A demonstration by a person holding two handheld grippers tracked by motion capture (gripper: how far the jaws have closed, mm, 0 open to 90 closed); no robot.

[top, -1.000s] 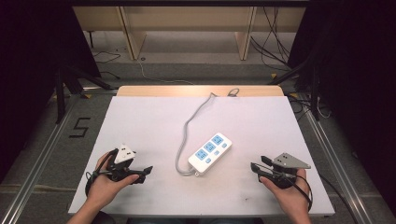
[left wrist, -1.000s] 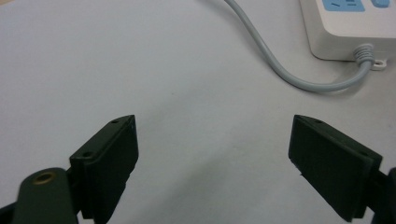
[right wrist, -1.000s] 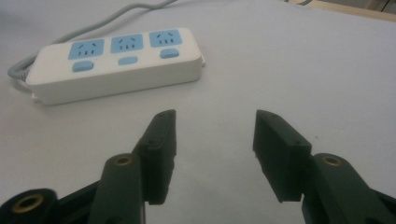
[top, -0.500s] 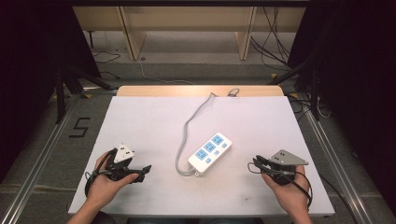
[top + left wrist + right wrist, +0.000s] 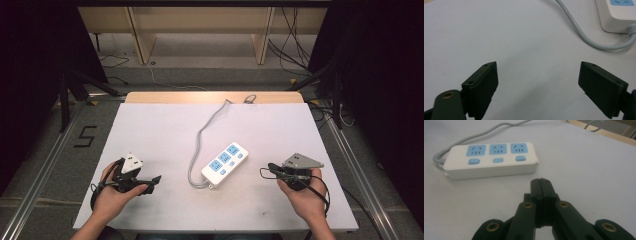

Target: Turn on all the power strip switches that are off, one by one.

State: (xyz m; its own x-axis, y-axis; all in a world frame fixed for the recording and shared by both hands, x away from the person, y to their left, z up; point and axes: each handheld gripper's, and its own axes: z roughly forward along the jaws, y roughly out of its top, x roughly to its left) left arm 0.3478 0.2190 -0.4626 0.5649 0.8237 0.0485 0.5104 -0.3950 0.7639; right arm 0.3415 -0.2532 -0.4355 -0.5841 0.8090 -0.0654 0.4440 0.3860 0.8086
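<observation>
Nothing is gripped yet, so this looks like the approach step. Left of the power strip (image 5: 224, 165), the left claw (image 5: 538, 86) gapes empty above bare tabletop (image 5: 160, 130). The strip lies mid-table, its grey cord (image 5: 200, 142) looping leftward, a possible snag. Right of it, the right claw (image 5: 540, 185) is clenched on nothing; opening seems needed next.

The power strip (image 5: 617, 13) is cut off by the top right corner of the left gripper view, leaving one blue socket partly seen. Its cord (image 5: 202, 137) runs over the table's far edge, and the plug end is too small to make out.
</observation>
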